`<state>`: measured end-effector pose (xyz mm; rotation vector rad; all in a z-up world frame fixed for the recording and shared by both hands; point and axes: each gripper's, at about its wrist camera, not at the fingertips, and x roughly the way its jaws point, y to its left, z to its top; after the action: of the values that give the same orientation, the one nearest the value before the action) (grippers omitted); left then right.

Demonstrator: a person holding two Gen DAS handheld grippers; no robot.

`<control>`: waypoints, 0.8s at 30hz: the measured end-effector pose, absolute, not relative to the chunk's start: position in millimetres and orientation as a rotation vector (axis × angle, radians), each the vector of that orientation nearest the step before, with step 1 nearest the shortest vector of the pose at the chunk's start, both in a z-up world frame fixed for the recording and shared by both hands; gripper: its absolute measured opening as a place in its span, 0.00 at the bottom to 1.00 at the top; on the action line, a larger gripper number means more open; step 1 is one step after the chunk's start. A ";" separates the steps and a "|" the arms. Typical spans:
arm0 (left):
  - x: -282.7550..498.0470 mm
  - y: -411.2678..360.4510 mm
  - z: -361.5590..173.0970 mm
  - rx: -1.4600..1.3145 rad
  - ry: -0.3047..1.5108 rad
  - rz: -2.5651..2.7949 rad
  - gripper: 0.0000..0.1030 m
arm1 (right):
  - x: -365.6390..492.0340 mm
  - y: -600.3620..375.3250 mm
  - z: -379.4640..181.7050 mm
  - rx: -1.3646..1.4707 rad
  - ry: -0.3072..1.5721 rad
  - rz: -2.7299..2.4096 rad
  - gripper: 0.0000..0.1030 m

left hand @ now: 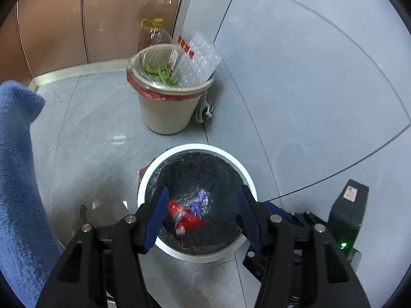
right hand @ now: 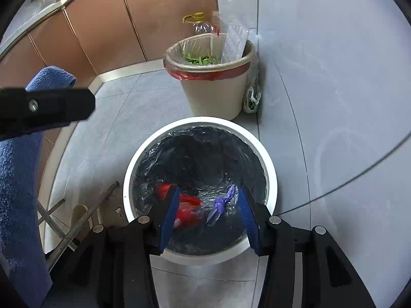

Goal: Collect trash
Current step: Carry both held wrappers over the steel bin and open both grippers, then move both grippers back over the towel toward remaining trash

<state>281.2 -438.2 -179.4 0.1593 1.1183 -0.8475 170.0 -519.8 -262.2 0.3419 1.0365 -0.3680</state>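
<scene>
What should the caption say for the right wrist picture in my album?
Open right claw above the white bin, red wrapper and purple glove lying inside.

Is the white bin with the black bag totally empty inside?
No, the white bin already has a red wrapper and a crumpled purple piece lying on its black liner.

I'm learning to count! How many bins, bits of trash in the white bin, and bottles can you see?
Bins: 2, a white round plastic bin with black liner and a beige plastic bin with red-edged liner
Trash in the white bin: 2, a red wrapper and a purple crumpled piece
Bottles: 1, a clear yellow-capped bottle
Total: 5
</scene>
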 end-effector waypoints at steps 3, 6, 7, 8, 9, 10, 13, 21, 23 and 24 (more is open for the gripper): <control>273.4 -426.0 -161.9 0.144 1.068 -0.846 0.52 | 166.6 -514.6 -254.5 0.339 1.023 -0.377 0.53; 262.1 -406.2 -137.2 0.139 0.983 -0.814 0.52 | 161.1 -504.9 -239.9 0.320 0.994 -0.384 0.57; 258.9 -399.1 -129.2 0.137 0.955 -0.803 0.52 | 160.1 -502.4 -234.9 0.315 0.983 -0.387 0.57; 254.5 -391.4 -121.4 0.135 0.924 -0.793 0.52 | 157.9 -498.6 -226.7 0.306 0.967 -0.391 0.58; 248.7 -381.3 -111.1 0.133 0.883 -0.779 0.52 | 156.2 -495.7 -219.5 0.299 0.951 -0.393 0.59; 244.8 -374.2 -104.4 0.132 0.857 -0.766 0.52 | 153.5 -491.8 -210.6 0.292 0.930 -0.396 0.61; 230.2 -346.2 -79.5 0.132 0.777 -0.731 0.52 | 145.4 -476.8 -181.9 0.273 0.862 -0.392 0.70; 195.0 -275.4 -26.7 0.146 0.678 -0.692 0.53 | 116.3 -425.4 -104.9 0.214 0.694 -0.348 0.93; 184.0 -252.9 -13.9 0.126 0.657 -0.678 0.55 | 108.5 -413.1 -86.3 0.214 0.658 -0.324 0.99; 179.3 -244.1 -8.4 0.117 0.644 -0.669 0.58 | 104.7 -408.1 -78.4 0.215 0.641 -0.314 1.00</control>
<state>179.3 -244.1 -8.4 0.1168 0.6444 -0.6686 104.7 -408.1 -78.4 0.2153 0.6406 -0.3137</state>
